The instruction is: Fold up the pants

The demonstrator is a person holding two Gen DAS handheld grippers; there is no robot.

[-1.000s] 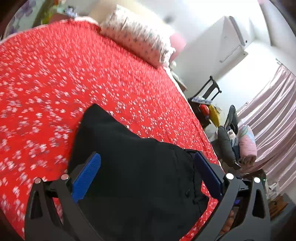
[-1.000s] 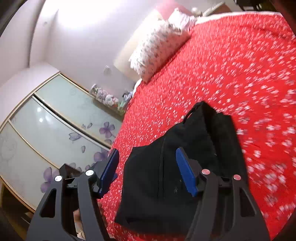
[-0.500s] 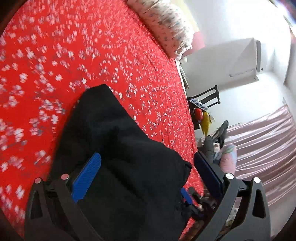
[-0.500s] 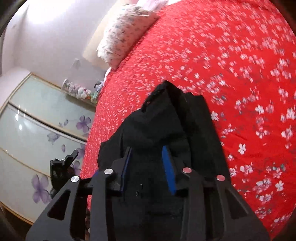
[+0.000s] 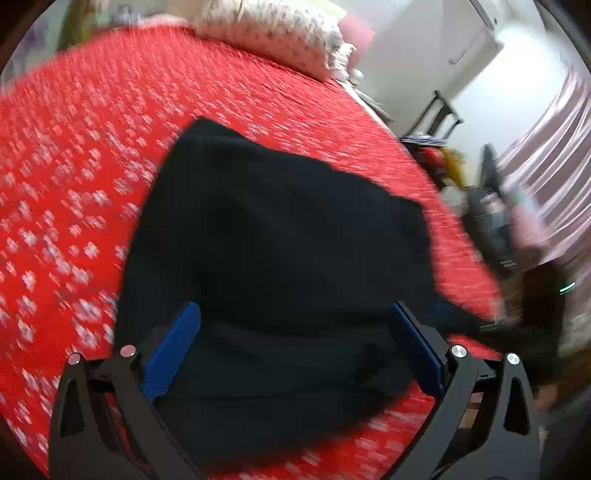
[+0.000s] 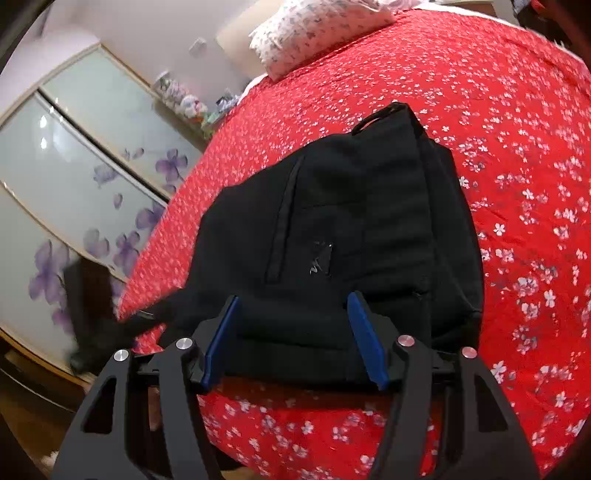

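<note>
Presently, the black pants (image 6: 351, 229) lie folded in a compact stack on the red floral bed (image 6: 517, 147). My left hand-held gripper (image 5: 295, 343) and right hand-held gripper (image 6: 293, 336) both stand spread apart over the near edge, holding nothing.

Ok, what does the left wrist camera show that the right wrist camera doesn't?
Only the left wrist view shows the pink curtains, a dark chair and clutter beside the bed. Only the right wrist view shows the wardrobe doors with purple flowers and the pants' seam and small label. Both show the folded black pants on the red floral bedspread, a pillow, and open blue-padded fingers.
</note>
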